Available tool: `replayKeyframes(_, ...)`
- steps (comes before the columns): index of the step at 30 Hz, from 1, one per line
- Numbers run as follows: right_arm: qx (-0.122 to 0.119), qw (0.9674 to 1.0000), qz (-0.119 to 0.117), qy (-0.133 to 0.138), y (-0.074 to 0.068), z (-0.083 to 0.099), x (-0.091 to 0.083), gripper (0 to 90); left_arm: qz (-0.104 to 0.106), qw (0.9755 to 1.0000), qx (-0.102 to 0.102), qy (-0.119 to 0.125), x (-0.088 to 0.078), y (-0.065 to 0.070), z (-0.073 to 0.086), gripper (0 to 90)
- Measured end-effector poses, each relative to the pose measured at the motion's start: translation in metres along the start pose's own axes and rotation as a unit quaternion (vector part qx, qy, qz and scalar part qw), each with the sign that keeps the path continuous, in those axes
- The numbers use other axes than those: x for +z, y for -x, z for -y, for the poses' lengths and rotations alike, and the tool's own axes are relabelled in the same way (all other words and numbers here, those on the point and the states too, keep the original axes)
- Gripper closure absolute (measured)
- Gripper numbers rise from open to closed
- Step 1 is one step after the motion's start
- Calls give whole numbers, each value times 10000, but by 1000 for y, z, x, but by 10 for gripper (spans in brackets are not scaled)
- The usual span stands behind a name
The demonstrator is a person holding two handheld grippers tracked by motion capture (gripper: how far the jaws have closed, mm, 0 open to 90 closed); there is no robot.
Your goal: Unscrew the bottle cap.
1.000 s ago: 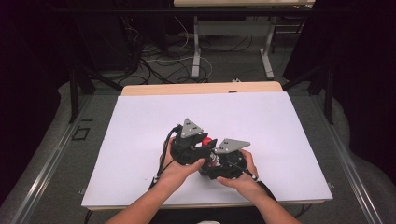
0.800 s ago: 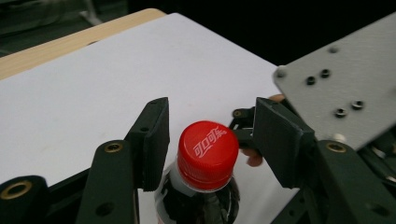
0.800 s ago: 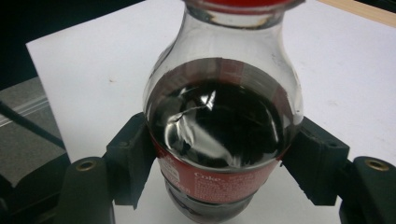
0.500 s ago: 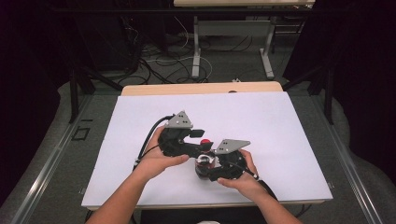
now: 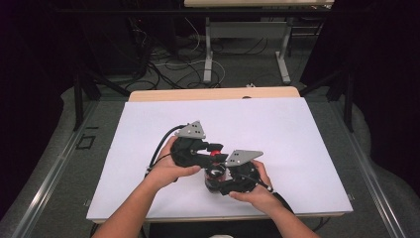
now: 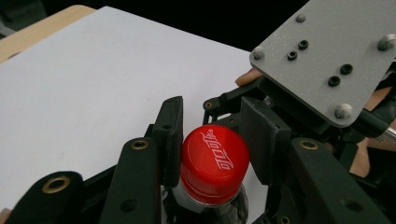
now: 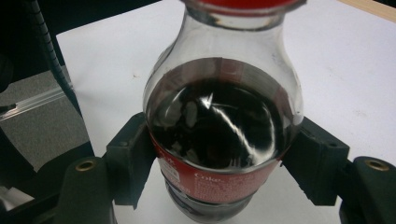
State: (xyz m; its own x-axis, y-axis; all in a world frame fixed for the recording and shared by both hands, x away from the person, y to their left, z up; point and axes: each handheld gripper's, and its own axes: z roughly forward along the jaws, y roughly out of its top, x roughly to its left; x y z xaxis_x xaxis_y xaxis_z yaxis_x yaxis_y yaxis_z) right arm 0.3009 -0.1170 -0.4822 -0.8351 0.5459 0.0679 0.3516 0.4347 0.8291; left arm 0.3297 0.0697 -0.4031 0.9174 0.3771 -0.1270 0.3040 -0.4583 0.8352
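- Clear plastic cola bottle [image 7: 219, 135], one, with dark drink and a red label, stands near the table's front edge.
- One red screw cap [image 6: 214, 161] is clamped by the left gripper [image 6: 212, 140], whose jaws just closed.
- Right gripper [image 7: 219, 163] squeezes the bottle's body.
- One white table [image 5: 277, 124]; cables on the grey floor [image 5: 173, 64] beyond.

White script lettering, Coca-Cola style, ran across the top of the red cap [image 6: 215, 163]. At 6 o'clock on the bottle [image 7: 219, 126], the red label [image 7: 210, 184] read "Coke"; smaller print was illegible.
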Motion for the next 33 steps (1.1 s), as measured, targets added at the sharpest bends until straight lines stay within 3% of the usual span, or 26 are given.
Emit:
replayKeyframes(3, 41, 9999, 94, -1, 1, 0, 0, 303, -572, 9981, -212, 103, 4, 11, 0, 616)
replayKeyframes(7, 92, 9995, 305, 45, 1, 0, 0, 304, -1214, 9914, -461, 168, 9, 24, -3, 618)
replayKeyframes(11, 82, 9989, 457, 24, 0, 0, -1, 304, -1512, 9864, -626, 150, 12, 30, -6, 619)
replayKeyframes(13, 88, 9987, 490, 79, 1, 1, 0, 304, -1468, 9862, -742, 165, 13, 29, -7, 618)
replayKeyframes(17, 127, 9991, 396, 64, 3, 0, -2, 304, -1246, 9888, -805, 144, 11, 23, -9, 609)
replayKeyframes(21, 103, 9993, 331, 105, 4, 0, -3, 304, -1000, 9911, -865, 164, 4, 18, -7, 505)
replayKeyframes(27, 162, 9995, 257, 87, 3, -1, -2, 304, -763, 9950, -573, 288, -14, 12, -4, 452)
replayKeyframes(29, 162, 9997, 192, 69, 3, -1, -3, 303, -499, 9976, -434, 220, -18, 10, -3, 455)
replayKeyframes(31, 113, 9999, 130, 3, 3, -1, -3, 303, -461, 9986, -233, 112, -18, 7, -3, 479)
replayKeyframes(33, 105, 9998, 146, 63, 2, -1, -1, 303, -380, 9990, -209, 91, -17, 4, -2, 492)
